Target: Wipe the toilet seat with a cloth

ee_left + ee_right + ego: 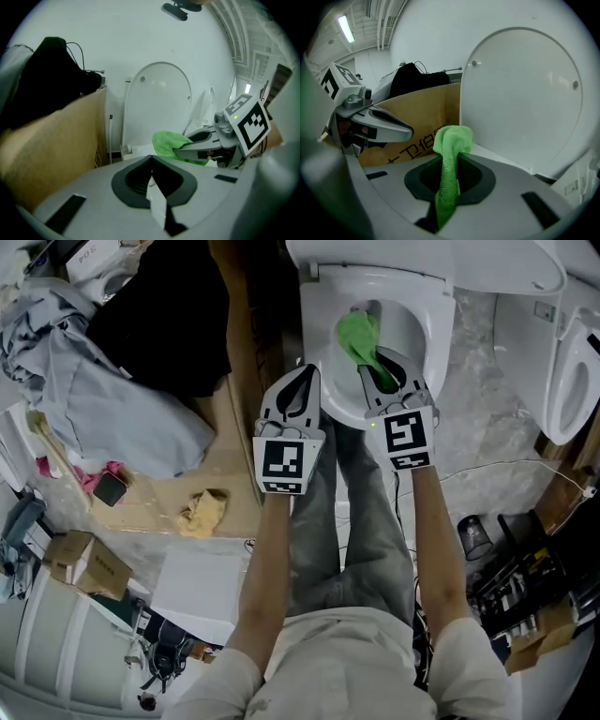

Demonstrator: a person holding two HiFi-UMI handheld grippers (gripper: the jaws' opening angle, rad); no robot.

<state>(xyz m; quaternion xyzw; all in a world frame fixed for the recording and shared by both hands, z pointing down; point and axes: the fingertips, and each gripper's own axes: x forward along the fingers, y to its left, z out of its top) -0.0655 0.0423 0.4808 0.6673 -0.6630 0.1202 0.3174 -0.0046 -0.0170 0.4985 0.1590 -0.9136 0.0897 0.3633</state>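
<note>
Cluttered storeroom, lid [520,93] up — right gripper [389,369] jaws clenched on green cloth [358,337], bunched just above seat [433,331]. Left gripper [302,381] jaws closed, empty, beside seat. Wipe apparently about to begin — next: press cloth down, sweep along seat.

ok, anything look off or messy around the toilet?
Toilet and green cloth look fine. Left of it the floor is cluttered: a crumpled yellowish wad lies loose, and grey fabric is heaped in a pile.
</note>
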